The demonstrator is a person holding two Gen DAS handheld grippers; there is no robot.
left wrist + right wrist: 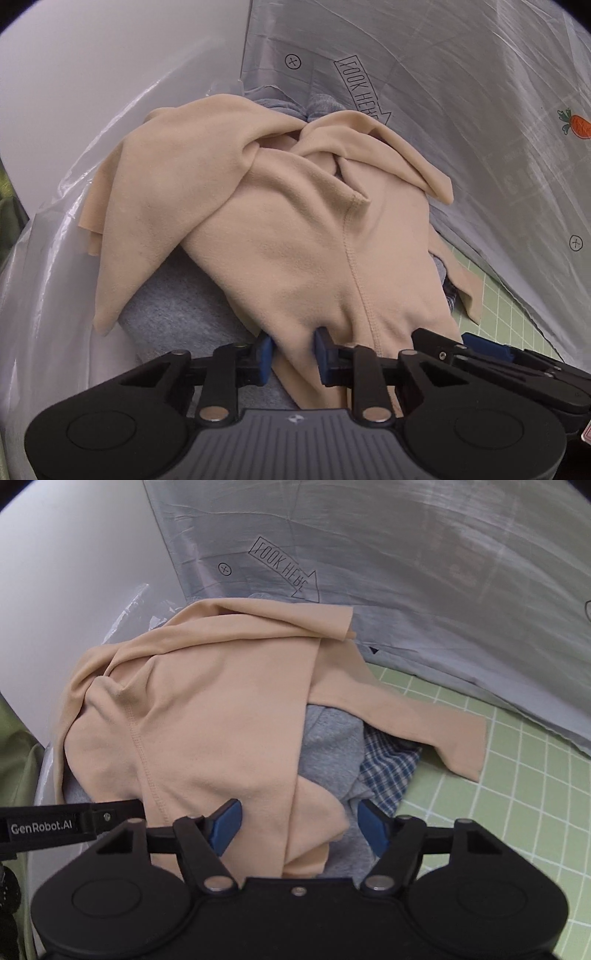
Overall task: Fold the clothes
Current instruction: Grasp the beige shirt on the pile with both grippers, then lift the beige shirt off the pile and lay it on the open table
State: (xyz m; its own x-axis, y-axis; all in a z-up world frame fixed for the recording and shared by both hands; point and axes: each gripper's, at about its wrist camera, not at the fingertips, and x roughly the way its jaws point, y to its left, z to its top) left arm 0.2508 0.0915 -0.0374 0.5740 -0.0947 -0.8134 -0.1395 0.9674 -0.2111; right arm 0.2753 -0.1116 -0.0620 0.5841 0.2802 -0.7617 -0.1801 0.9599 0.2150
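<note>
Green grid mat [498, 794], left tool [293, 350] pinching beige garment [295, 240]

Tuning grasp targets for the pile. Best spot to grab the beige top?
Probably the near hem of the beige top, beside the stitched seam, coming in from the near side, angled down. That edge lies loose over the grey garment, and the left tongs already pinch a fold there.

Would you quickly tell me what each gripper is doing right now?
Left gripper: closed on a fold of the beige garment.
Right gripper: open, with the beige garment's edge between its pads, not pinched.
</note>
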